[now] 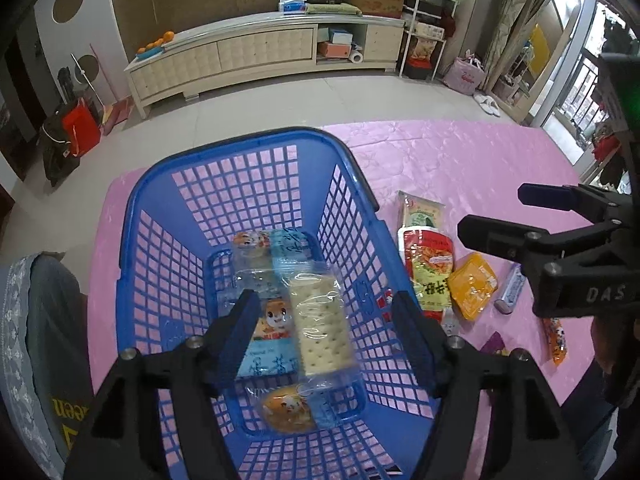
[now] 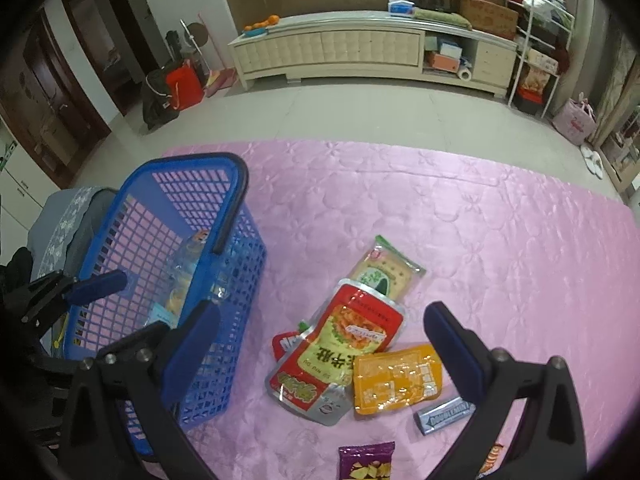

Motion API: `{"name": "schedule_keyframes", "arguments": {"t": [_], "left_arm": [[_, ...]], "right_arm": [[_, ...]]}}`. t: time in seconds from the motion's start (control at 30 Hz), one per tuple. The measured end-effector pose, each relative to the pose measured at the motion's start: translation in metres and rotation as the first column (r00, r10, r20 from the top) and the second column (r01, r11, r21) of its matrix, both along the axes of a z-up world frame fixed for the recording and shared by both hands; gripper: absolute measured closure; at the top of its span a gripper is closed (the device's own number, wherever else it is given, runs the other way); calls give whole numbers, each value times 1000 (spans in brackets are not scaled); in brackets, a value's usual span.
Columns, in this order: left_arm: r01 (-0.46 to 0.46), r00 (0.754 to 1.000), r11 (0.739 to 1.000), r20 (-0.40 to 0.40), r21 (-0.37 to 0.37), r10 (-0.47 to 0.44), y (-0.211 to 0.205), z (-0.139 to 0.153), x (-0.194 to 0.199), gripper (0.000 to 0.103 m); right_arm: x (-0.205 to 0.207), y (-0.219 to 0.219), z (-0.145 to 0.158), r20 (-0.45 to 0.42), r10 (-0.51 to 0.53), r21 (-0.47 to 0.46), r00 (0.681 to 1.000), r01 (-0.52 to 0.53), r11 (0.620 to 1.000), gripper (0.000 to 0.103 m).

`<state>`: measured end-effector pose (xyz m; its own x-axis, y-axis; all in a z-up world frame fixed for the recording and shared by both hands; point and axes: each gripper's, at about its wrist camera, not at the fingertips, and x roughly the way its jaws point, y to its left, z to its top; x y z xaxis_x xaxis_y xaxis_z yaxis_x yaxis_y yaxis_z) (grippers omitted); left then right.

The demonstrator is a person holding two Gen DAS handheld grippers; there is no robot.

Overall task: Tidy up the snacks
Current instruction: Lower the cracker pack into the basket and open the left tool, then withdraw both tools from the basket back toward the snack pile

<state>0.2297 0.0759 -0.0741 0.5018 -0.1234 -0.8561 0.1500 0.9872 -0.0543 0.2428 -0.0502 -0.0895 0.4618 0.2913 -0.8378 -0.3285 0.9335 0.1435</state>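
A blue plastic basket (image 1: 224,200) stands on the pink table cover and also shows at the left of the right wrist view (image 2: 224,264). Inside lie a clear cracker pack (image 1: 320,320) and several cartoon snack packets (image 1: 272,320). My left gripper (image 1: 328,320) is open and empty above the basket's inside. My right gripper (image 2: 320,332) is open and empty above loose snacks: a red-green pouch (image 2: 340,340), an orange packet (image 2: 396,376), a green cracker pack (image 2: 384,272), a gum pack (image 2: 444,414) and a purple bag (image 2: 366,460). The right gripper also shows in the left wrist view (image 1: 492,216).
The pink cover (image 2: 480,240) spreads over the table, with bare cover behind the snacks. A grey chair back (image 2: 68,216) stands left of the basket. A cream TV cabinet (image 2: 360,52) and a shelf rack (image 2: 536,40) stand across the floor.
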Motion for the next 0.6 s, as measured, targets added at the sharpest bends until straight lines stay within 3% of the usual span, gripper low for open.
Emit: {"name": "schedule_keyframes", "arguments": {"t": [0.6], "left_arm": [[-9,989,1000,148,26,5,-5,61,-64,32]], "right_arm": [[-65,-12,45,56,16,24,998,-18,1000,0]]}}
